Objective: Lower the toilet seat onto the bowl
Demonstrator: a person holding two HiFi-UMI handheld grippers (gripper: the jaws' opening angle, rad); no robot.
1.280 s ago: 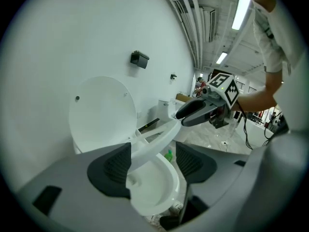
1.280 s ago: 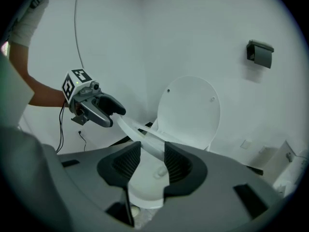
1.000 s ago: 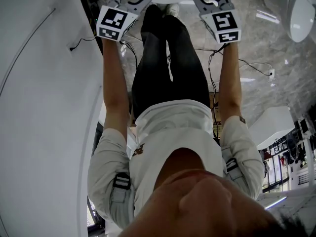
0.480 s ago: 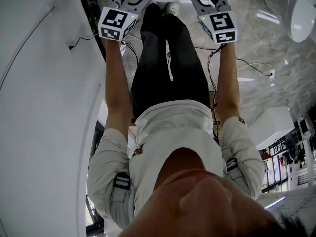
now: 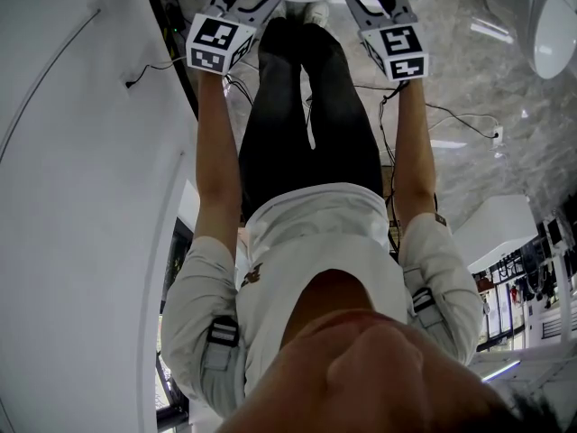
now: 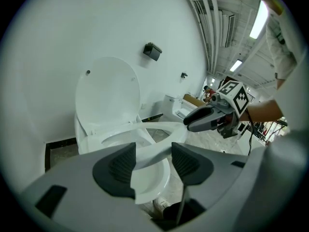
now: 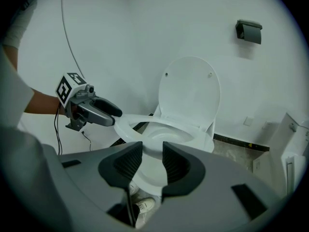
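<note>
The jaws of the left gripper (image 6: 153,162) and the right gripper (image 7: 152,162) have just been closing and now clamp the toilet seat (image 6: 154,127) at about 7 and 5 o'clock of its ring. It hangs half-way above the bowl (image 6: 150,178). I would lower both sides evenly and slowly.

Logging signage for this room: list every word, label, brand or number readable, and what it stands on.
None can be read.
Left marker cube, right marker cube: black-and-white square patterns only, no letters.
Display racks at the head view's right: too small to read.
</note>
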